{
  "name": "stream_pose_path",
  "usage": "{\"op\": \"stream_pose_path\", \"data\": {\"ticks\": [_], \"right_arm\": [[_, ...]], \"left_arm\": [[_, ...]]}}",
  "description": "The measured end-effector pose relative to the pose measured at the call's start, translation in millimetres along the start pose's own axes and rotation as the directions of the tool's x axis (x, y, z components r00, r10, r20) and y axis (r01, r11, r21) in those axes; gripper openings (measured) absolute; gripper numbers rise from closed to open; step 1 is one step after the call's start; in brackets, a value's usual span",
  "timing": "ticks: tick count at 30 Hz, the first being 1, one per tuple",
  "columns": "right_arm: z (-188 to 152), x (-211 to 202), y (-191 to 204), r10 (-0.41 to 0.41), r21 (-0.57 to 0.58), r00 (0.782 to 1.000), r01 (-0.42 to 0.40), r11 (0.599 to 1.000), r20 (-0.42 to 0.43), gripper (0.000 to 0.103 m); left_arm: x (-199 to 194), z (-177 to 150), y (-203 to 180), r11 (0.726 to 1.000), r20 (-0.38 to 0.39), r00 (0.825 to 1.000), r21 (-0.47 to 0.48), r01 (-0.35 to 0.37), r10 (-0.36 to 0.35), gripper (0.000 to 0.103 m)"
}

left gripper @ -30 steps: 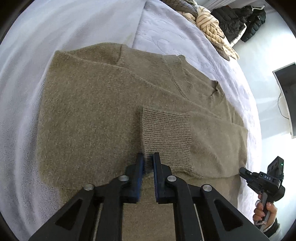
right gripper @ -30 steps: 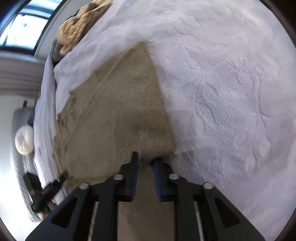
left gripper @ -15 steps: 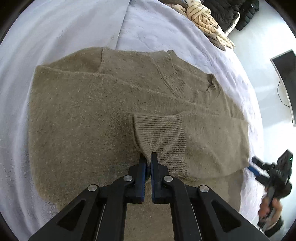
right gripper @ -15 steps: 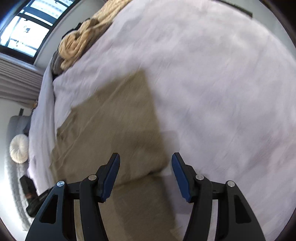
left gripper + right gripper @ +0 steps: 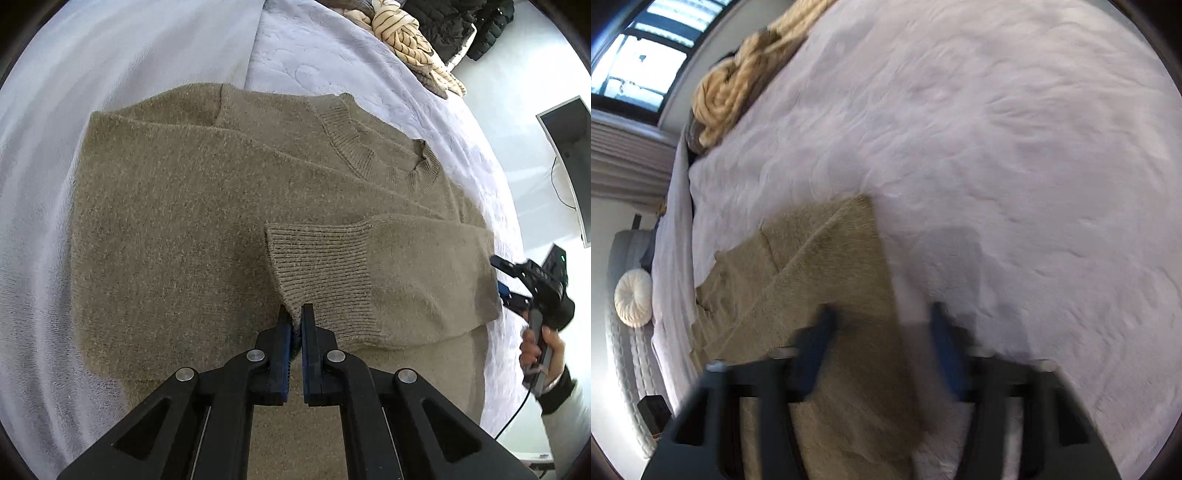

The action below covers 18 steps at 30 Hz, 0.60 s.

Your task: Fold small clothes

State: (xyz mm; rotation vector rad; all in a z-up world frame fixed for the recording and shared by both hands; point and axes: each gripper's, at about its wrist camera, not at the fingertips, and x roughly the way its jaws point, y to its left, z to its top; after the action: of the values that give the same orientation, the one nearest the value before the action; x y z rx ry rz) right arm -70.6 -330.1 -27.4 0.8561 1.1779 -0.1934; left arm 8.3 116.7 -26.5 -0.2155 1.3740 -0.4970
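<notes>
An olive-brown knitted sweater [image 5: 177,221] lies flat on the pale lilac bedspread [image 5: 122,59], with one sleeve folded across its body. My left gripper [image 5: 294,321] is shut on the lower corner of that sleeve's ribbed cuff [image 5: 317,266]. At the sweater's right side, a hand holds my right gripper [image 5: 499,279] by the folded sleeve's edge. In the right wrist view the right gripper [image 5: 881,332] is blurred. Its jaws stand wide apart and are closing. The sweater's side edge [image 5: 871,280] lies between them, and the pads do not press on it.
A heap of striped beige clothing [image 5: 406,40] and dark jackets [image 5: 458,22] sits at the bed's far end. A screen [image 5: 569,158] stands by the wall on the right. A round white cushion [image 5: 633,297] and a window [image 5: 639,70] show at the left.
My left gripper closed on the cuff's corner and stayed there. My right gripper let go, spread wide and slid along the sweater's side edge.
</notes>
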Motion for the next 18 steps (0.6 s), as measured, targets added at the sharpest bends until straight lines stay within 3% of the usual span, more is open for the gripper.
{"op": "stream_pose_path", "data": {"ticks": [1, 5, 10, 12, 14, 16, 18], "right_arm": [[0.0, 0.3, 5.5, 0.002, -0.022, 1.000, -0.002, 1.000, -0.014, 0.008], [-6.7, -19.2, 38.7, -0.107, -0.235, 0.991, 0.124, 0.964, 0.082, 0.008], [-4.3, 4.1, 15.7, -0.176, -0.195, 0.983, 0.182, 0.964, 0.046, 0.009], [-8.7, 0.4, 13.7, -0.169, -0.170, 0.983, 0.178, 0.969, 0.066, 0.010], [-14.4, -6.0, 15.9, -0.195, -0.162, 0.978, 0.206, 0.965, 0.079, 0.017], [-22.5, -14.9, 19.1, -0.222, -0.169, 0.971, 0.235, 0.957, 0.090, 0.017], [-30.1, -25.4, 22.1, -0.234, -0.176, 0.967, 0.250, 0.952, 0.104, 0.017]], "left_arm": [[-1.8, -0.8, -1.0, 1.000, 0.000, 1.000, 0.004, -0.003, 0.003, 0.005], [-2.4, -2.1, -5.6, 0.999, 0.009, 1.000, 0.031, -0.030, 0.030, 0.005], [11.7, 2.6, -8.0, 0.996, 0.015, 0.997, 0.043, -0.081, 0.080, 0.005], [8.7, 4.7, -6.7, 0.996, 0.018, 0.996, 0.037, -0.084, 0.083, 0.005], [-0.3, 4.4, -4.6, 0.989, 0.042, 0.990, 0.051, -0.139, 0.137, 0.005], [-9.2, 4.0, 0.3, 0.981, 0.060, 0.981, 0.055, -0.188, 0.185, 0.005], [-20.4, 4.1, 8.8, 0.984, 0.063, 0.983, 0.029, -0.175, 0.173, 0.005]]}}
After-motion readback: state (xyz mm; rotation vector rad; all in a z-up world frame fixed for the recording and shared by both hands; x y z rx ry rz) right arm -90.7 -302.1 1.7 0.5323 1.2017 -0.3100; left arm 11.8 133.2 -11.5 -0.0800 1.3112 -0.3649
